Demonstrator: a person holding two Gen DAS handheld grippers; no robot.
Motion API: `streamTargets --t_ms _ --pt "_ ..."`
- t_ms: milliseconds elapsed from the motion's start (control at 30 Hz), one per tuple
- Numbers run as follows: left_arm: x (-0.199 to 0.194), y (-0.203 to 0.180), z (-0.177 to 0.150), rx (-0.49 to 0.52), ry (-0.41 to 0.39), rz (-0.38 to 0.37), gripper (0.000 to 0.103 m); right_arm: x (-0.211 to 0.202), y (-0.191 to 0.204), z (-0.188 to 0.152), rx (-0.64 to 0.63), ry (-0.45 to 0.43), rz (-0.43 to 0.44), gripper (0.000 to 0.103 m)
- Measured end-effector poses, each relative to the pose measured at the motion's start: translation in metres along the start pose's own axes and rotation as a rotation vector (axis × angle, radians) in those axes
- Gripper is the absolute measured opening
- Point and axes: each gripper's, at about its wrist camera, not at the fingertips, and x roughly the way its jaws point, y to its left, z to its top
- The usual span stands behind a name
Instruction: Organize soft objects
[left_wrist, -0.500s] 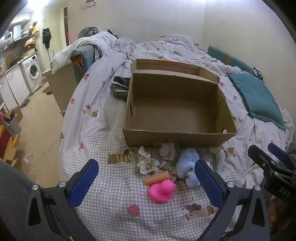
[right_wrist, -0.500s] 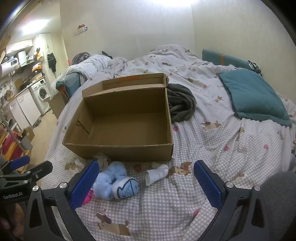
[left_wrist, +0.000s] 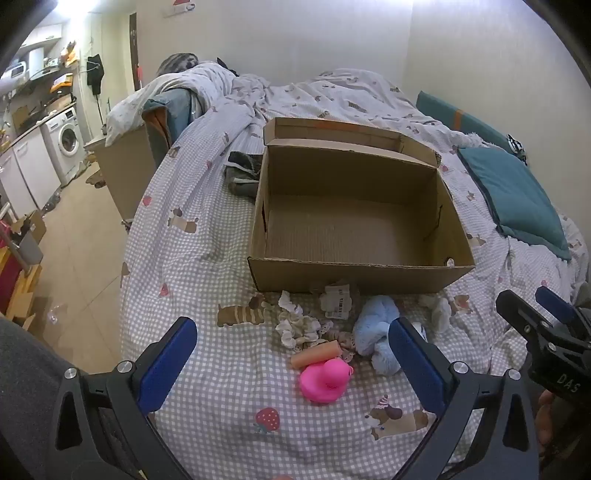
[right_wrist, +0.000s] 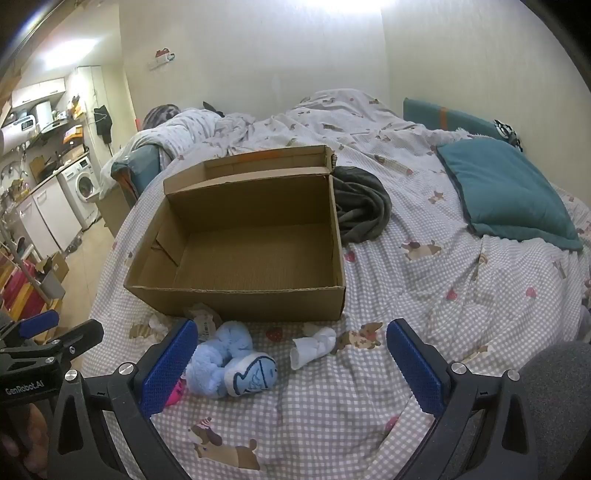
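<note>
An empty cardboard box stands open on the bed. In front of it lie a pink duck, an orange roll, a cream frilly cloth, a light blue plush with a fish-print white piece, and a rolled white sock. My left gripper hovers open above the duck and roll, touching nothing. Near the plush and sock, my right gripper is open and holds nothing.
A dark grey garment lies behind the box. A teal pillow sits on the right of the bed. The bed's left edge drops to the floor, with a washing machine and cardboard clutter beyond.
</note>
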Motion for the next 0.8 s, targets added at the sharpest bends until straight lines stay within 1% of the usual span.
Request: streamTargets --t_ms 167,800 --pt "0.006 -0.0008 0.0028 0.0 0.0 0.001 0.103 0.0 -0.0002 -0.0001 -0.002 0.001 0.001 0.103" --pt "0.0002 -0.0004 0.0011 0.0 0.001 0.0 0.103 0.0005 -0.0004 0.0001 -0.006 0.002 -0.001 0.103"
